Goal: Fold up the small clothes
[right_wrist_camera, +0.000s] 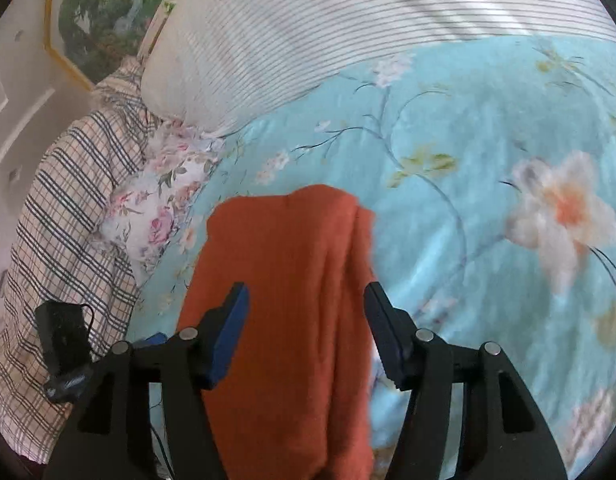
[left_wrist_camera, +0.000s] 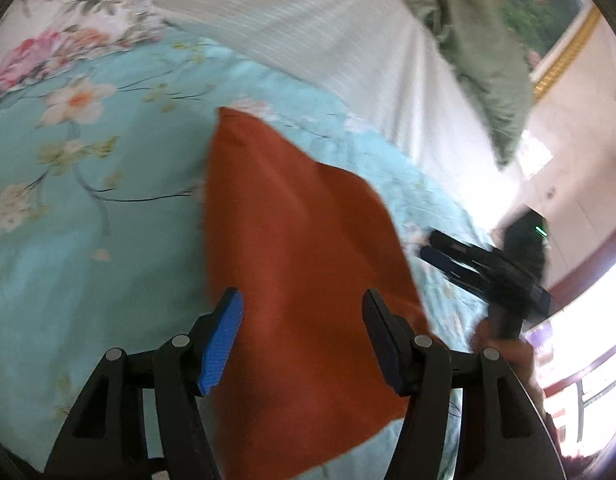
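An orange-red cloth (left_wrist_camera: 300,264) lies folded flat on the light blue floral bedspread (left_wrist_camera: 88,200). My left gripper (left_wrist_camera: 302,304) is open, its fingers spread over the near part of the cloth. The right gripper (left_wrist_camera: 448,256) shows in the left wrist view just past the cloth's right edge. In the right wrist view the same cloth (right_wrist_camera: 288,280) lies below my right gripper (right_wrist_camera: 306,300), which is open with a finger on each side of it. A fold line runs along the cloth's right side. Neither gripper holds the cloth.
A striped white pillow (right_wrist_camera: 328,40) lies at the head of the bed. A checked cloth (right_wrist_camera: 68,208) and a pink floral pillow (right_wrist_camera: 160,208) lie at the left. A green garment (left_wrist_camera: 480,52) lies by the framed picture (left_wrist_camera: 548,8). The left gripper's body (right_wrist_camera: 64,344) shows at lower left.
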Action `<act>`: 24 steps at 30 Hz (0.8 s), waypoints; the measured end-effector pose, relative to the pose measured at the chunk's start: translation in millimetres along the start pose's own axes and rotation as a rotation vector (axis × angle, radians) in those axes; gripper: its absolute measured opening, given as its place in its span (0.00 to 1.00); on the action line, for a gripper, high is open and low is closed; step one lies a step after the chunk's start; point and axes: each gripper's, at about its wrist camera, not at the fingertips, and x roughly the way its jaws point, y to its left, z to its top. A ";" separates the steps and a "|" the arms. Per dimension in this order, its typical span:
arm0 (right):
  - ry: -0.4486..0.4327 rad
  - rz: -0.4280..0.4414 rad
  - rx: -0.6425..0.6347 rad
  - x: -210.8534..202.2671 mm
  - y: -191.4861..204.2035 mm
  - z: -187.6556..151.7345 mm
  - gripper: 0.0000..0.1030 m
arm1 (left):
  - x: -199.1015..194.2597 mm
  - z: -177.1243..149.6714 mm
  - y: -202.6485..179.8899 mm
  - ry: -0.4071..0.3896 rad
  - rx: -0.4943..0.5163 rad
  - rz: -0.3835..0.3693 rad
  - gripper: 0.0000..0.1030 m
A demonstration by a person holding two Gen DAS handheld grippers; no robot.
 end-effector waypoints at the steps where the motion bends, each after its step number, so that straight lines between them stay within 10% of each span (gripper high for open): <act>1: 0.012 -0.014 -0.008 8.4 0.0 3.3 0.53 | 2.2 -1.9 -6.1 0.004 0.023 0.001 0.59; 8: 0.060 -0.030 0.014 43.4 -6.8 19.5 0.12 | 15.3 -16.6 -10.5 0.071 0.083 -0.012 0.58; 14: -0.070 -0.052 -0.053 7.1 17.3 15.4 0.09 | 23.5 -24.0 -12.6 0.098 0.101 -0.024 0.58; 20: 0.053 -0.138 0.059 44.2 -29.0 2.8 0.10 | 38.7 -28.5 -8.1 0.116 0.082 0.025 0.49; 24: -0.013 -0.184 0.020 13.1 -1.1 14.8 0.11 | 26.2 -11.2 -9.5 0.088 0.075 0.004 0.49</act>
